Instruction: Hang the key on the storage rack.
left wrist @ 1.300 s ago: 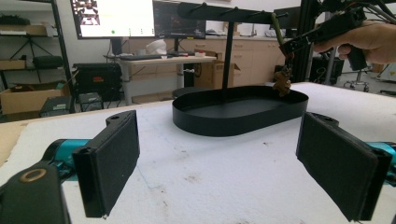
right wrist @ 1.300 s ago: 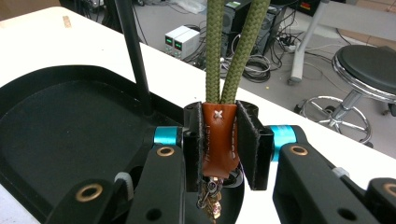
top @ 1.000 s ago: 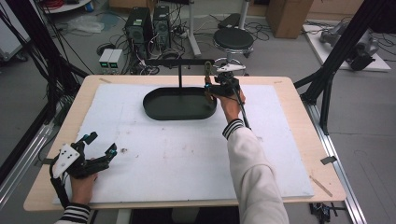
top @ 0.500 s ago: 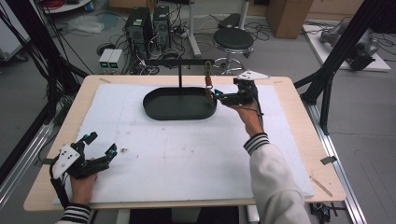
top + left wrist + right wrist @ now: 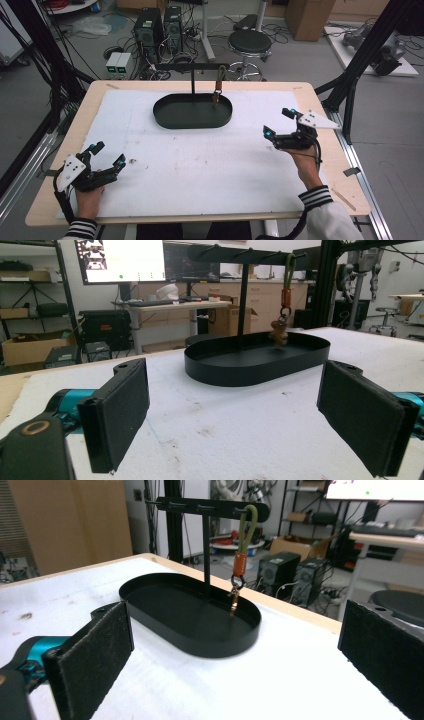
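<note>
Right gripper (image 5: pixel 277 122): jaws spread wide, having just been opening, with nothing between the black pads (image 5: pixel 95 657). It hovers low over the white table covering (image 5: pixel 200 165), well to the right of the black oval metal tray (image 5: pixel 192 117) and nearer the person than it. A grey three-cornered plate sits on top; a black cable trails back along the striped cuff (image 5: pixel 316 197).

Left gripper (image 5: pixel 107 155): jaws open wide, empty, pads (image 5: pixel 117 415) facing each other with bare covering between. It sits well to the left of the tray and toward the person's edge of the table, angled toward the tray.

Olive-green strap keychain with an orange leather band and a brass clip (image 5: pixel 218 85): hangs from the right end of the black horizontal hook bar (image 5: pixel 192 66), its clip dangling over the right part of the tray. The strap loops over a peg on the bar; the orange band lies below the loop and the clip below that, its lower end just above the tray floor (image 5: pixel 235 597). It is apart from both grippers.

Black T-shaped stand post (image 5: pixel 193 82): rises upright from the tray's middle and carries the hook bar.

Light wooden table (image 5: pixel 320 100): bears the tray toward its far edge.

Black round stool (image 5: pixel 252 42) and computer towers (image 5: pixel 160 25): on the floor beyond the tray.
</note>
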Demonstrator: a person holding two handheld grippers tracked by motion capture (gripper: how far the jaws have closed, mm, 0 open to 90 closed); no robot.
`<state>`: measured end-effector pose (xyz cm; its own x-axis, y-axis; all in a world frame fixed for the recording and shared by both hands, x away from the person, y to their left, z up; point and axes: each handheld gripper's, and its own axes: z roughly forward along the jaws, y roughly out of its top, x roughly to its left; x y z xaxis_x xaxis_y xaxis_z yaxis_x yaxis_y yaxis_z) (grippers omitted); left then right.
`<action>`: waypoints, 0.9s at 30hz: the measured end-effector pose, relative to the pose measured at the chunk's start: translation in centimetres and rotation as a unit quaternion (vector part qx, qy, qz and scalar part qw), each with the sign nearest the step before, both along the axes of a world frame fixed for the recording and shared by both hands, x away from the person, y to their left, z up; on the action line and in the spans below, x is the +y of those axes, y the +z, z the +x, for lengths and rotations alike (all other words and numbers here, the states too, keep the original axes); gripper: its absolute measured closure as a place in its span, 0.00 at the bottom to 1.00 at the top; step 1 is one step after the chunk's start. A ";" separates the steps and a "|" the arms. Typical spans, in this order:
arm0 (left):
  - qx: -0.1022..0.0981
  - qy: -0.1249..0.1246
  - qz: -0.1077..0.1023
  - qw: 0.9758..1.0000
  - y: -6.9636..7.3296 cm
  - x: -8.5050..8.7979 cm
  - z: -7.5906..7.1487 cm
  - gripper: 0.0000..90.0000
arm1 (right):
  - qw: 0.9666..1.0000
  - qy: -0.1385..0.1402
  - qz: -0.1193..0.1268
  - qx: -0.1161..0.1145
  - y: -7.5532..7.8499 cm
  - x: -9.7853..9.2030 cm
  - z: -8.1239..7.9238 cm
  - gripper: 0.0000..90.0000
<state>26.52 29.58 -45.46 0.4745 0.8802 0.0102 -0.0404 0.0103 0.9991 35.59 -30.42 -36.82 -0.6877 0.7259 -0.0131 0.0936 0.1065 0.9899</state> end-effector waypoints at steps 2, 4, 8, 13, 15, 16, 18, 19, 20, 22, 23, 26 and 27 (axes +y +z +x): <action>0.000 0.000 0.000 1.000 0.0 0.0 0.0 0.15 | 1.000 -0.002 0.004 -0.011 -0.6 -1.0 -1.0 0.00; 0.000 0.000 0.000 1.000 0.0 0.0 0.0 0.15 | 1.000 -0.010 0.007 -0.023 -1.4 -1.7 -2.1 0.00; -0.001 0.000 0.000 1.000 0.0 0.0 0.0 0.15 | 0.999 -0.026 0.016 -0.044 -3.7 -2.6 -3.8 0.00; -0.001 0.000 0.000 1.000 0.0 0.0 0.0 0.15 | 0.996 -0.045 0.010 -0.071 -6.1 -2.9 -5.1 0.00; -0.001 -0.001 -0.001 1.000 0.0 0.0 0.0 0.15 | 0.996 -0.047 0.018 -0.073 -6.8 -3.0 -5.6 0.00; -0.001 0.000 0.000 1.000 0.0 0.0 0.0 0.15 | 0.996 -0.046 0.030 -0.072 -7.1 -3.0 -5.8 0.00; -0.001 -0.001 -0.001 1.000 0.0 0.0 0.0 0.15 | 0.995 -0.050 0.039 -0.074 -7.8 -3.2 -5.9 0.00; -0.001 -0.001 0.000 1.000 0.0 0.0 0.0 0.15 | 0.996 -0.054 0.040 -0.064 -8.5 -3.3 -5.9 0.00; -0.001 -0.001 0.000 1.000 0.0 0.0 0.0 0.15 | 0.995 -0.057 0.044 -0.065 -8.5 -3.3 -5.9 0.00; 0.000 0.000 -0.001 1.000 0.0 0.0 0.0 0.15 | 0.995 -0.059 0.040 -0.069 -8.5 -3.4 -6.0 0.00; -0.001 -0.001 -0.001 1.000 0.0 0.0 0.0 0.15 | 0.995 -0.058 0.041 -0.069 -8.5 -3.4 -5.9 0.00; -0.002 -0.001 0.000 1.000 0.0 0.0 -0.1 0.15 | 0.995 -0.058 0.032 -0.068 -8.5 -3.2 -6.1 0.00; -0.002 -0.001 0.000 1.000 0.0 0.0 -0.1 0.15 | 0.995 -0.060 0.033 -0.072 -8.5 -3.2 -6.0 0.00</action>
<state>26.47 29.58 -45.48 0.4756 0.8796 0.0120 -0.0445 0.0104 0.9990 29.60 -33.65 -45.36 -0.5903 0.8053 -0.0545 -0.0410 0.0376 0.9985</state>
